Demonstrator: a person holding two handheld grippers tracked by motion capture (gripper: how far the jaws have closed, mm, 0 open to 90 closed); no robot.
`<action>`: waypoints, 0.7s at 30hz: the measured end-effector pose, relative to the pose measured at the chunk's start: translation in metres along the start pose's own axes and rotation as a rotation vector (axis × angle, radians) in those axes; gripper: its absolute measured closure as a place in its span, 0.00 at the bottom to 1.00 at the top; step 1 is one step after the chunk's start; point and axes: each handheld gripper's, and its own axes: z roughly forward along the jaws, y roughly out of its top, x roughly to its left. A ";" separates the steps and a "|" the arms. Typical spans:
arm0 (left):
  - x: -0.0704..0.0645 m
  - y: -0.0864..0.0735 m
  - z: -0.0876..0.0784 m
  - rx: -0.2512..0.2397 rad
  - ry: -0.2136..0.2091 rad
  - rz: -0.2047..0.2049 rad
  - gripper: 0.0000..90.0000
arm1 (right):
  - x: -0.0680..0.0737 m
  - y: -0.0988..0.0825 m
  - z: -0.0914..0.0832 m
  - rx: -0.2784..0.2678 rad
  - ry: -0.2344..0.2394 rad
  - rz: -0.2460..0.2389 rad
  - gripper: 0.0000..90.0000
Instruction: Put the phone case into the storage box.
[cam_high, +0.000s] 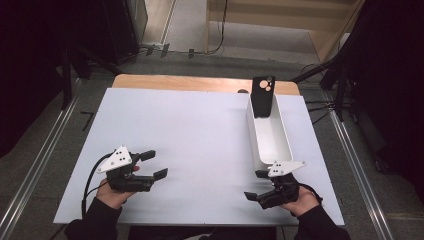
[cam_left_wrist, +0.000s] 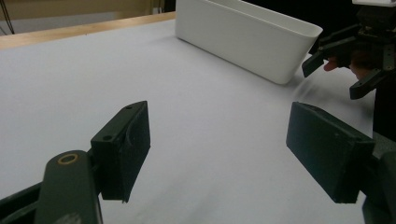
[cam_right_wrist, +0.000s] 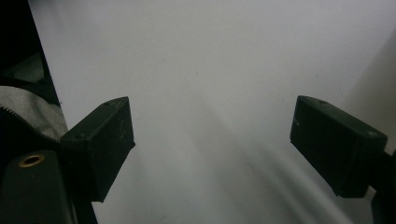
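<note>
Nowhere any legible writing; left tool (cam_high: 154, 164) and right tool (cam_high: 255, 185) both released, beside white bin (cam_high: 280, 145).

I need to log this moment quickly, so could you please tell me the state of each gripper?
Left gripper: open, holding nothing.
Right gripper: open, holding nothing, beside the white bin.

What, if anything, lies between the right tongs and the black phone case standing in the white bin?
The white bin's near end wall and length lie between the right tongs and the phone case, which leans at its far end. Coming from above, nothing visible blocks it. The tongs are open and empty.
</note>
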 end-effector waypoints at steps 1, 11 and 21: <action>0.000 0.000 0.000 0.003 -0.003 0.005 0.24 | -0.002 -0.001 0.000 0.002 0.001 -0.004 0.14; 0.001 -0.001 0.001 0.005 -0.002 0.002 0.24 | -0.009 -0.006 0.001 -0.001 -0.003 0.002 0.14; 0.001 -0.001 0.001 0.005 -0.001 0.001 0.24 | -0.010 -0.006 0.002 0.005 -0.006 -0.004 0.14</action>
